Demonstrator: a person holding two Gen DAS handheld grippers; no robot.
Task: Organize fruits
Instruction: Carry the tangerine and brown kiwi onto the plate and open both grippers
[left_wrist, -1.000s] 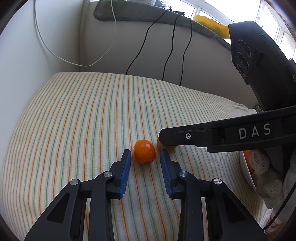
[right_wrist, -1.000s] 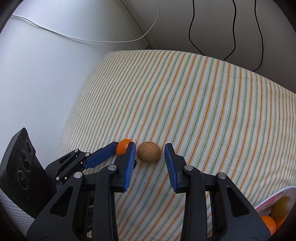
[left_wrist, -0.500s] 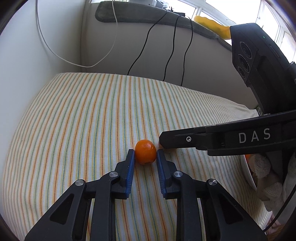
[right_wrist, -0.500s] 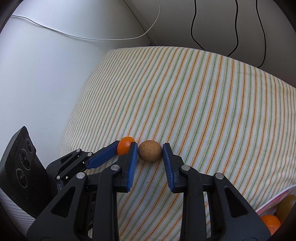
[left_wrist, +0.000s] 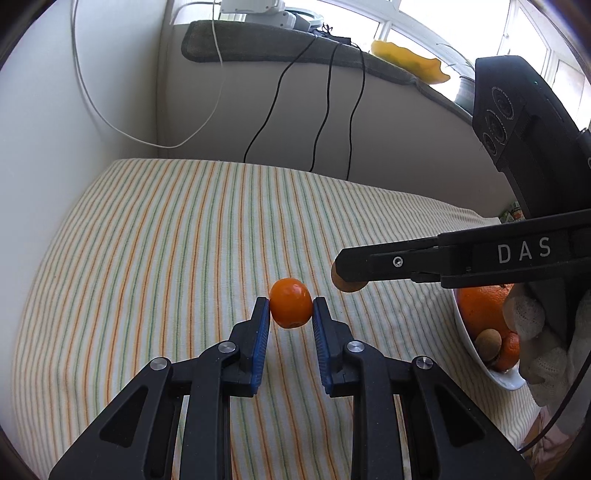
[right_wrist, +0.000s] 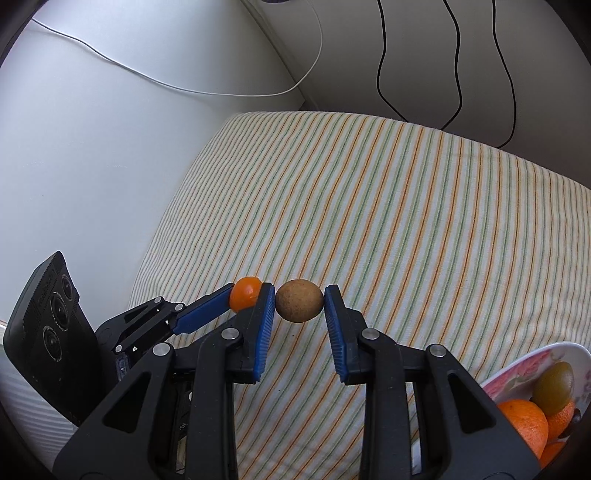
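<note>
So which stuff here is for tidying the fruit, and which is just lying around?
For the job:
small orange in left gripper
brown fruit in right gripper
bowl of fruit

Just lying about:
black cables
white cable
striped cloth

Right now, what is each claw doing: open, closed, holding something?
Left claw: closed on the orange.
Right claw: closed on the brown fruit.

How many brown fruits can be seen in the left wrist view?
2. One brown fruit is clamped in the right hand-held gripper; a second brown one sits in the white bowl. The bowl may hide others.
</note>
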